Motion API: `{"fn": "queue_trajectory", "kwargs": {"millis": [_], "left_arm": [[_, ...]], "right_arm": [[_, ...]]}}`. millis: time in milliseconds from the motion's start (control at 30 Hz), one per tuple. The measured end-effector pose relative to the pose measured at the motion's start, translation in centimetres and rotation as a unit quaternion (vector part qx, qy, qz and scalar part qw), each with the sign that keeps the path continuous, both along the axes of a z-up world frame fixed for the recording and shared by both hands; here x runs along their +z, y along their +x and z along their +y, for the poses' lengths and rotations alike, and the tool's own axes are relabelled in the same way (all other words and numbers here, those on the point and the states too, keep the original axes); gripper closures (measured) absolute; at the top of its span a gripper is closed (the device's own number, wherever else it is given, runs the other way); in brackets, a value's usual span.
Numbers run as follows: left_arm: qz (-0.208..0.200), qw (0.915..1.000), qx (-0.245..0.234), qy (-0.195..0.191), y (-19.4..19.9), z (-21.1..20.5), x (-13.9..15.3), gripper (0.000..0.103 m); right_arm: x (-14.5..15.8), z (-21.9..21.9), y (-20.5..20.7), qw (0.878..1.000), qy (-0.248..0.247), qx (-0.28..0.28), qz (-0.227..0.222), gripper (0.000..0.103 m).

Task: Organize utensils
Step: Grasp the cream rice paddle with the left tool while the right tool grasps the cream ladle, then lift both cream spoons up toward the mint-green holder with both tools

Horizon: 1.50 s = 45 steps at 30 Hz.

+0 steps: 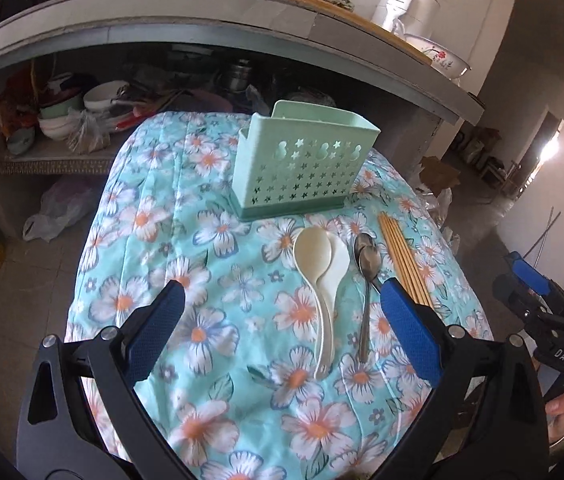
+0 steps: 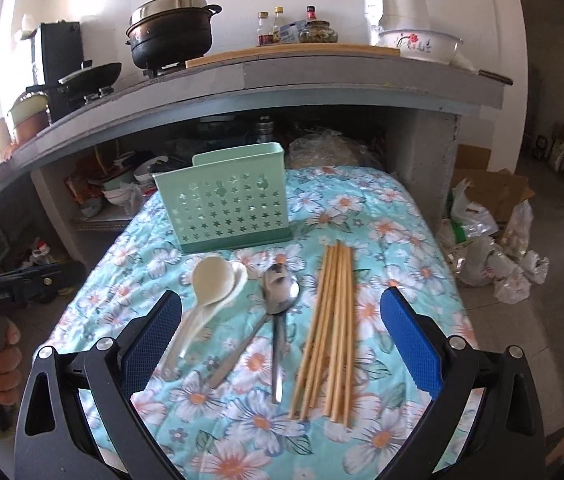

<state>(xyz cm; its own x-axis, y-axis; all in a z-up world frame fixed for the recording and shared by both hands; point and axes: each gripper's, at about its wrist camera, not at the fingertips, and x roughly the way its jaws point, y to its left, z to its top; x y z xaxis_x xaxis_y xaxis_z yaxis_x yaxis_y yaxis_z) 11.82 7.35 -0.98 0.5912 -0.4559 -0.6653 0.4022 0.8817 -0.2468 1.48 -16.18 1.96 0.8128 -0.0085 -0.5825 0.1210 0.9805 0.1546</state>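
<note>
A mint-green perforated utensil holder (image 1: 301,164) (image 2: 224,204) stands upright at the far side of a floral-covered table (image 1: 154,240) (image 2: 393,216). In front of it lie two stacked cream plastic spoons (image 1: 319,268) (image 2: 212,284), two metal spoons (image 1: 366,264) (image 2: 280,294) and a bundle of several wooden chopsticks (image 1: 401,260) (image 2: 331,328). My left gripper (image 1: 282,304) hovers open above the near part of the table, with the cream spoons between its fingers' lines. My right gripper (image 2: 282,312) is open too, above the metal spoons and chopsticks. Neither holds anything.
A concrete counter (image 2: 282,80) runs behind the table, with a black pot (image 2: 170,36), pans, bottles, a rice cooker (image 2: 395,6) and a flowered bowl (image 2: 417,44). Bowls and bags fill the shelf beneath. Plastic bags and cardboard (image 2: 489,220) lie on the floor at right.
</note>
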Motion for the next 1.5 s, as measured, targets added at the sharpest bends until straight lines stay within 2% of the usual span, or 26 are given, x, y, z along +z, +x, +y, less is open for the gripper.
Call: {"fn": "queue_trajectory", "kwargs": {"millis": [33,167,233,267,300,367,467,633,733,800,900,1067,1267,1400,1500], "left_arm": [[-0.004,0.9999,-0.007,0.01,0.9,-0.8,0.0,0.008],[0.009,0.9984,-0.044,0.036,4.5,-4.1,-1.4,0.009],[0.023,0.9969,-0.061,0.044,6.3,-5.5,-2.7,0.018],[0.038,0.9956,-0.072,0.046,7.2,-6.1,-3.5,0.029],[0.057,0.9942,-0.078,0.046,8.2,-6.7,-4.4,0.037],[0.092,0.9917,-0.084,0.033,9.9,-7.2,-5.9,0.045],[0.127,0.9875,-0.092,0.015,11.9,-7.6,-7.8,0.048],[0.163,0.9816,-0.097,0.018,14.3,-7.9,-10.1,0.066],[0.172,0.9799,-0.101,0.011,14.9,-7.9,-10.6,0.077],[0.175,0.9789,-0.106,0.002,14.9,-7.9,-10.7,0.09],[0.175,0.9787,-0.108,-0.013,14.5,-7.1,-10.4,0.099],[0.164,0.9811,-0.1,-0.028,13.4,-5.1,-9.1,0.101],[0.135,0.9887,-0.066,-0.009,11.3,-2.2,-7.9,0.101],[0.139,0.9896,-0.033,-0.018,10.4,0.4,-7.8,0.101],[0.142,0.9894,-0.009,-0.026,9.7,2.1,-8.1,0.101]], "right_arm": [[-0.3,-0.3,0.7,1.0,0.02,0.006,-0.001,0.008],[-1.9,-1.7,3.4,0.996,0.085,0.01,0.02,0.029],[-3.1,-2.9,4.5,0.99,0.135,0.013,0.04,0.035],[-3.7,-3.6,5.0,0.986,0.156,0.013,0.05,0.038],[-4.3,-4.1,5.4,0.983,0.173,0.012,0.059,0.039],[-5.5,-4.8,6.0,0.977,0.199,0.011,0.074,0.042],[-6.9,-5.3,6.7,0.97,0.226,0.015,0.087,0.042],[-8.6,-5.5,7.7,0.961,0.252,0.022,0.107,0.042],[-9.0,-5.4,8.0,0.96,0.253,0.024,0.114,0.042],[-9.1,-5.5,8.3,0.96,0.253,0.025,0.116,0.042],[-9.2,-5.5,8.6,0.959,0.254,0.03,0.121,0.044],[-8.7,-5.1,10.0,0.958,0.252,0.05,0.124,0.05],[-8.1,-3.2,13.5,0.962,0.217,0.1,0.134,0.058],[-8.9,-1.6,16.8,0.963,0.17,0.137,0.159,0.062],[-9.7,-0.3,19.0,0.959,0.133,0.172,0.183,0.065]]}}
